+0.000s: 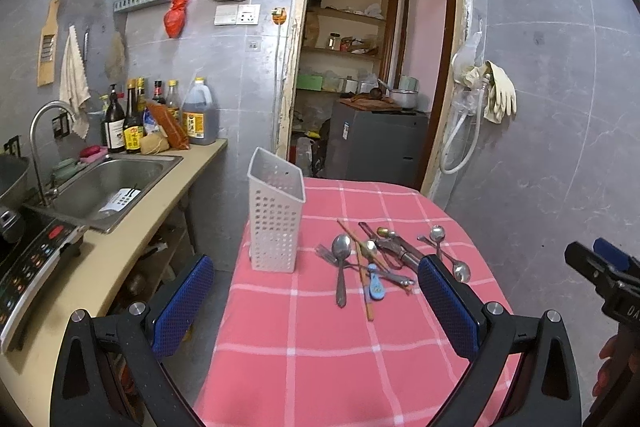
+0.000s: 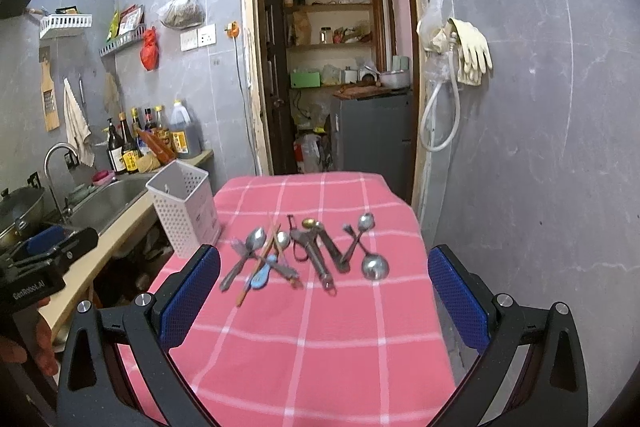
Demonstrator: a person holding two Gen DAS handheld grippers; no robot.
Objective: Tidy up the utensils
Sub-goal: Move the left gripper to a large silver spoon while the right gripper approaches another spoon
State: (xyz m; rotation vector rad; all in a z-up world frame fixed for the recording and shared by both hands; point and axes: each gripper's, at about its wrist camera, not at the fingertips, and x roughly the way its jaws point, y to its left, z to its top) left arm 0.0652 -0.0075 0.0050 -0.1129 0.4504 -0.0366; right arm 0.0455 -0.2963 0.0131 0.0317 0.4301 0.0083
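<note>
Near the table's (image 2: 304, 347) far edge the utensils (image 2: 304, 255) lie loose; the white holder (image 2: 186, 213) stands at its left edge. Both the left gripper (image 1: 312, 287) and right gripper (image 2: 324, 279) gape wide, empty. Sorting seems unstarted; next, grasp one spoon.

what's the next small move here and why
Probably lower the right gripper onto the ladle at the pile's near right edge. Both grippers are open and empty, every utensil lies on the tablecloth, and the white holder looks empty.
</note>
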